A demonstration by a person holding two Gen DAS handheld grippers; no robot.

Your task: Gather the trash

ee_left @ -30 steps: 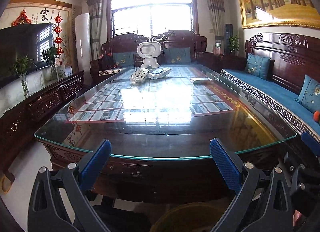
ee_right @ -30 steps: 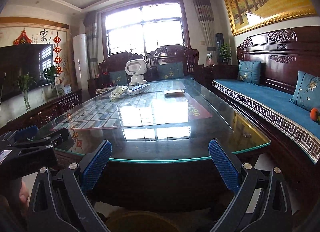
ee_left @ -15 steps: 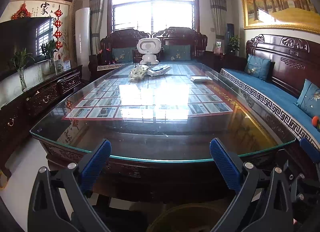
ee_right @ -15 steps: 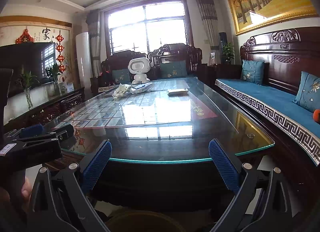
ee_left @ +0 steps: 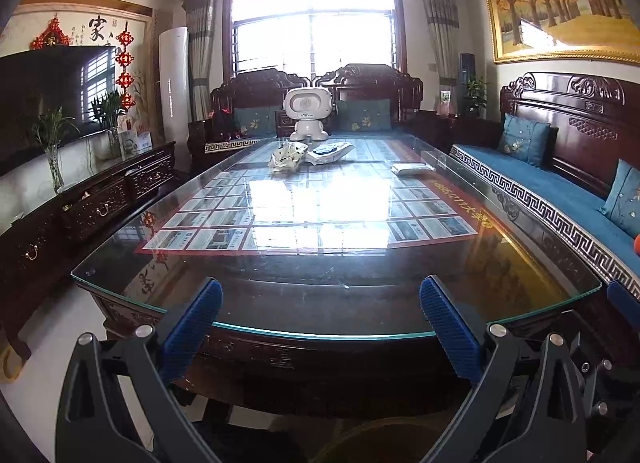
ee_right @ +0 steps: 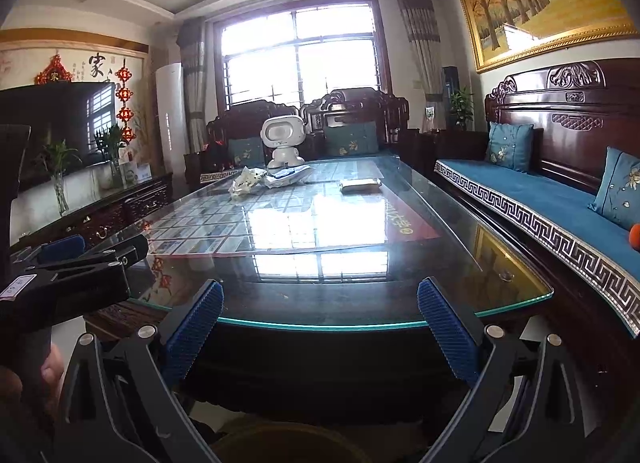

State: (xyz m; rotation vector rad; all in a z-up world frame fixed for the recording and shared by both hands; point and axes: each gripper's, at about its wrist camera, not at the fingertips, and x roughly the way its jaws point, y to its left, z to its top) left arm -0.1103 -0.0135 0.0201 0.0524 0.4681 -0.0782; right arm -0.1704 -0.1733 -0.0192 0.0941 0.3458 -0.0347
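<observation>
Left gripper (ee_left: 320, 311) hangs spread and empty at lower centre, and upper centre-left, far down the slick glass tabletop (ee_left: 332, 295), sits the crumpled white wrapper (ee_left: 288, 156) beside a flat packet (ee_left: 329, 151). Right gripper (ee_right: 320, 311) gapes too, holding nothing; that light, crinkly trash could skid on glass if nudged before the pinch.
</observation>
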